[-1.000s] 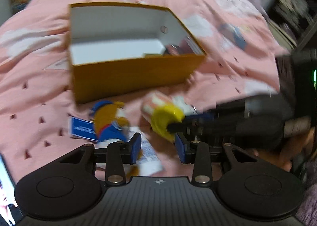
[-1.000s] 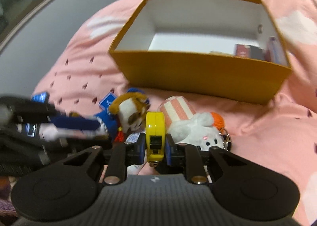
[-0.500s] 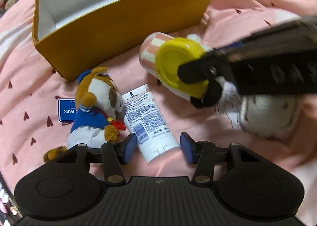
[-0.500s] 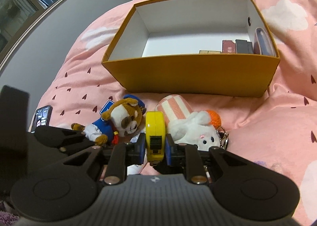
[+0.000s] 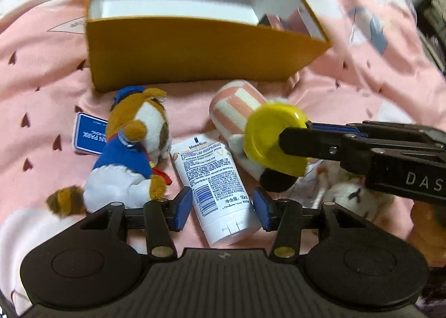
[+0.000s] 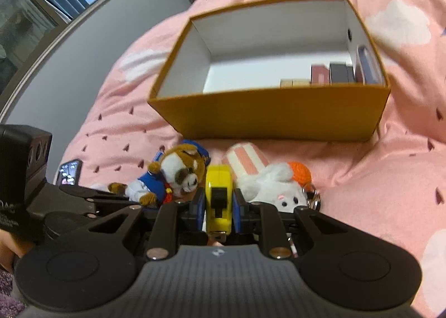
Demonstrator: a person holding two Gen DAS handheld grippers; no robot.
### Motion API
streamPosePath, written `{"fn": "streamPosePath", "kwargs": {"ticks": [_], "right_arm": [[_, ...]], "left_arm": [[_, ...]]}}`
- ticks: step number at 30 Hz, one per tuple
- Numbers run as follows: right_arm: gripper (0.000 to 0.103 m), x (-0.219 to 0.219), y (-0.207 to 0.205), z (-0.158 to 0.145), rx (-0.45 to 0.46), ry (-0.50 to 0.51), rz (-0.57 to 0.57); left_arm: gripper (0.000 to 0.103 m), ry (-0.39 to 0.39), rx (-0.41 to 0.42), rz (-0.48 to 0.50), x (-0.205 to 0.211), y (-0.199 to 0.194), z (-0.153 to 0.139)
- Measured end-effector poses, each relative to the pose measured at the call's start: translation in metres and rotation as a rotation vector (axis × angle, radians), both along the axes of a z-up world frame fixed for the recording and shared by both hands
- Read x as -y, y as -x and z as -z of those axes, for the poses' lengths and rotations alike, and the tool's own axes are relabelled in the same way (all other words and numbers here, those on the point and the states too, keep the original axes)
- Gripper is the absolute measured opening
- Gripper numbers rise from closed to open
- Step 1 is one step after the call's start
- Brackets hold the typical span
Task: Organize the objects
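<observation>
The orange box [image 6: 273,120] is standing mostly open; small cases [image 6: 340,74] are crowding its right end, seemingly. Plush toys [image 6: 178,173] are blocking its front.

- Left gripper [image 5: 223,208] is spread wide, blue pads either side of the tube [image 5: 216,184] lying on the pink quilt [image 5: 362,72].
- Dog plush [image 5: 131,150] just left.
- Right gripper [image 5: 301,139] clamps a yellow disc [image 5: 267,136].
- Box [image 5: 195,50] sits far.

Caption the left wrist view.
Open left gripper straddles a lotion tube; right gripper holds a yellow tape measure.
</observation>
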State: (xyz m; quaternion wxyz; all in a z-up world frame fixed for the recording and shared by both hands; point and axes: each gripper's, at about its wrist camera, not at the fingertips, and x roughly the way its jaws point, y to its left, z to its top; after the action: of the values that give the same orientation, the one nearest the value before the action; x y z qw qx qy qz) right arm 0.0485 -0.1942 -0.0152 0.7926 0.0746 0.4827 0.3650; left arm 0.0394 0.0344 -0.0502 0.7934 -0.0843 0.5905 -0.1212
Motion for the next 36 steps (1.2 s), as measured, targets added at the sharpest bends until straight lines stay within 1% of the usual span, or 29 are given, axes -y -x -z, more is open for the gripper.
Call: {"fn": "streamPosePath", "kwargs": {"ticks": [3, 6, 7, 8, 9, 10, 11, 12, 13, 15, 17, 18, 20, 23, 25, 26, 28, 30, 32, 36], "right_arm": [[0.021, 0.004, 0.000, -0.012, 0.037, -0.017, 0.004], [0.021, 0.007, 0.000, -0.021, 0.081, -0.006, 0.026], [0.021, 0.008, -0.001, -0.023, 0.090, -0.004, 0.035], [0.021, 0.010, -0.003, -0.025, 0.093, -0.006, 0.043], [0.021, 0.012, -0.005, -0.026, 0.094, -0.009, 0.050], [0.021, 0.013, -0.007, -0.027, 0.091, -0.017, 0.059], [0.021, 0.014, -0.010, -0.028, 0.081, -0.032, 0.068], [0.021, 0.015, -0.012, -0.028, 0.070, -0.048, 0.072], [0.021, 0.014, -0.014, -0.028, 0.062, -0.057, 0.076], [0.021, 0.011, -0.014, -0.030, 0.074, -0.036, 0.078], [0.021, 0.008, -0.011, -0.028, 0.095, 0.011, 0.079], [0.021, 0.007, -0.011, -0.026, 0.097, 0.031, 0.078], [0.021, 0.009, -0.011, -0.019, 0.080, 0.048, 0.083], [0.021, 0.012, -0.014, -0.010, 0.049, 0.049, 0.091], [0.021, 0.013, -0.014, -0.008, 0.044, 0.050, 0.090], [0.021, 0.012, -0.014, -0.008, 0.045, 0.049, 0.087], [0.021, 0.011, -0.015, -0.009, 0.051, 0.052, 0.079], [0.021, 0.008, -0.014, -0.009, 0.056, 0.056, 0.073], [0.021, 0.006, -0.014, -0.007, 0.057, 0.065, 0.070], [0.021, 0.005, -0.014, -0.003, 0.041, 0.061, 0.066]], "left_arm": [[0.054, 0.031, 0.028, -0.032, -0.009, 0.005, -0.014], [0.051, 0.053, 0.083, -0.056, -0.015, 0.009, -0.034], [0.047, 0.058, 0.106, -0.067, -0.018, 0.010, -0.041], [0.017, 0.062, 0.137, -0.079, -0.020, 0.011, -0.050], [0.000, 0.069, 0.173, -0.084, -0.024, 0.010, -0.058], [0.002, 0.098, 0.198, -0.083, -0.025, 0.008, -0.064], [0.002, 0.132, 0.212, -0.078, -0.027, 0.005, -0.067], [0.002, 0.147, 0.224, -0.073, -0.027, 0.002, -0.070], [0.002, 0.138, 0.234, -0.074, -0.025, -0.002, -0.071], [0.003, 0.117, 0.232, -0.064, -0.016, -0.008, -0.069], [0.004, 0.113, 0.189, -0.042, -0.012, -0.012, -0.062], [0.007, 0.099, 0.166, -0.036, -0.011, -0.013, -0.059], [0.026, 0.070, 0.119, -0.033, -0.010, -0.014, -0.046], [0.028, 0.084, 0.037, -0.105, -0.014, -0.019, -0.020], [0.031, 0.065, -0.001, -0.174, -0.016, -0.024, -0.006], [0.031, 0.054, -0.006, -0.187, -0.015, -0.027, 0.000], [0.032, 0.026, -0.020, -0.207, -0.011, -0.032, 0.006], [0.034, 0.007, -0.024, -0.202, -0.006, -0.037, 0.009], [0.035, -0.032, -0.043, -0.219, -0.003, -0.042, 0.014], [0.035, -0.095, -0.055, -0.213, 0.001, -0.047, 0.019]]}}
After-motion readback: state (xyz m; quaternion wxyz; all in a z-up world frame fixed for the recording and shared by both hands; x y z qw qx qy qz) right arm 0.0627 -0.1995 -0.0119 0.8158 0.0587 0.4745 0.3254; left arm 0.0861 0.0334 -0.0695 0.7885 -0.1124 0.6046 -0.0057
